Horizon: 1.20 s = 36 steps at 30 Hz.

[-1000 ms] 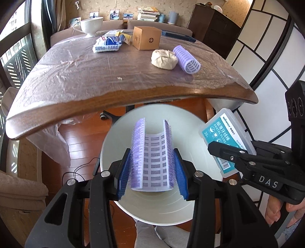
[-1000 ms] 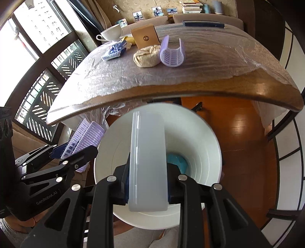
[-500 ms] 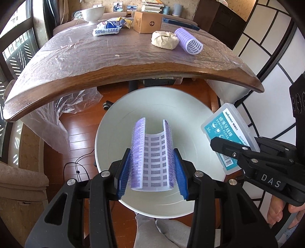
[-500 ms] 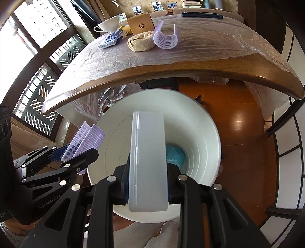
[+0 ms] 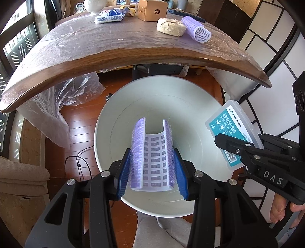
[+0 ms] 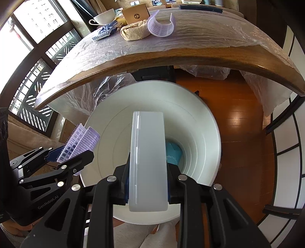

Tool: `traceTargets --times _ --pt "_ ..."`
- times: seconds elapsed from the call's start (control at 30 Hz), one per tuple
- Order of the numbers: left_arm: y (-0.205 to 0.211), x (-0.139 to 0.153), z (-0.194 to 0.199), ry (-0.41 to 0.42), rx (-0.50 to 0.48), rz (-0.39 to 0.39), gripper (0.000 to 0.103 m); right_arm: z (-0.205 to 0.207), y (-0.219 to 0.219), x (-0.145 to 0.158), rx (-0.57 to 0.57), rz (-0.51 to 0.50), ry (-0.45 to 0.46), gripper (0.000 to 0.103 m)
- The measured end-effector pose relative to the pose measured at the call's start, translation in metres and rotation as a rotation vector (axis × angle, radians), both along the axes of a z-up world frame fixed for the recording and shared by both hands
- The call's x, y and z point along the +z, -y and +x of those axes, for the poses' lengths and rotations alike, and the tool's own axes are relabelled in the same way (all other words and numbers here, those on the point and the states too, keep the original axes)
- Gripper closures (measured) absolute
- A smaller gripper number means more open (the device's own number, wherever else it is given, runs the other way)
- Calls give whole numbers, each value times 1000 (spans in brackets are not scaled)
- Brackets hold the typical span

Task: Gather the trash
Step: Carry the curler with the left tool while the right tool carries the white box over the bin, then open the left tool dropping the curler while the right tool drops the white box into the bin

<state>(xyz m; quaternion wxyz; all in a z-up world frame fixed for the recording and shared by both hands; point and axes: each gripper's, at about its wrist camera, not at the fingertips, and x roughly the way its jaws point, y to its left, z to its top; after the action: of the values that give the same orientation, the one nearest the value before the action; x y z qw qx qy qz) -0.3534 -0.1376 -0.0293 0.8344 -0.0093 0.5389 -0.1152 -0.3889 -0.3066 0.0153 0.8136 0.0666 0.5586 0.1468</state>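
Observation:
My left gripper (image 5: 152, 171) is shut on a purple half hair roller (image 5: 152, 156) and holds it over the open white trash bin (image 5: 118, 122). My right gripper (image 6: 147, 183) is shut on a dental floss box (image 6: 147, 158) and holds it over the same bin (image 6: 200, 122); the box also shows in the left wrist view (image 5: 234, 133). A teal item (image 6: 174, 152) lies at the bin's bottom. On the table (image 5: 76, 47) lie another purple roller (image 5: 198, 31), a crumpled paper wad (image 5: 171, 26) and a blue-white packet (image 5: 110, 16).
The wooden table edge (image 6: 171, 55), covered in plastic film, overhangs the bin. A cardboard box (image 5: 152, 10) and a white cup (image 6: 103, 18) stand at the table's far side. Plastic sheeting (image 5: 57, 106) hangs at the left. A wood floor (image 6: 238, 118) surrounds the bin.
Both grippers have tilted down and come nearer over the bin, so the table has shifted up in both views. Both still hold their items.

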Motion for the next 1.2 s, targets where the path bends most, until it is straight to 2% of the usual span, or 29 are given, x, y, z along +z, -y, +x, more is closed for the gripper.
traceTargets --times 0.5,1.2 --pt "-1 -17 8 -40 1 16 59 3 -6 -22 15 -39 -51 77" --pt "-4 -37 22 -87 -2 37 59 18 -4 -39 11 -41 -91 77"
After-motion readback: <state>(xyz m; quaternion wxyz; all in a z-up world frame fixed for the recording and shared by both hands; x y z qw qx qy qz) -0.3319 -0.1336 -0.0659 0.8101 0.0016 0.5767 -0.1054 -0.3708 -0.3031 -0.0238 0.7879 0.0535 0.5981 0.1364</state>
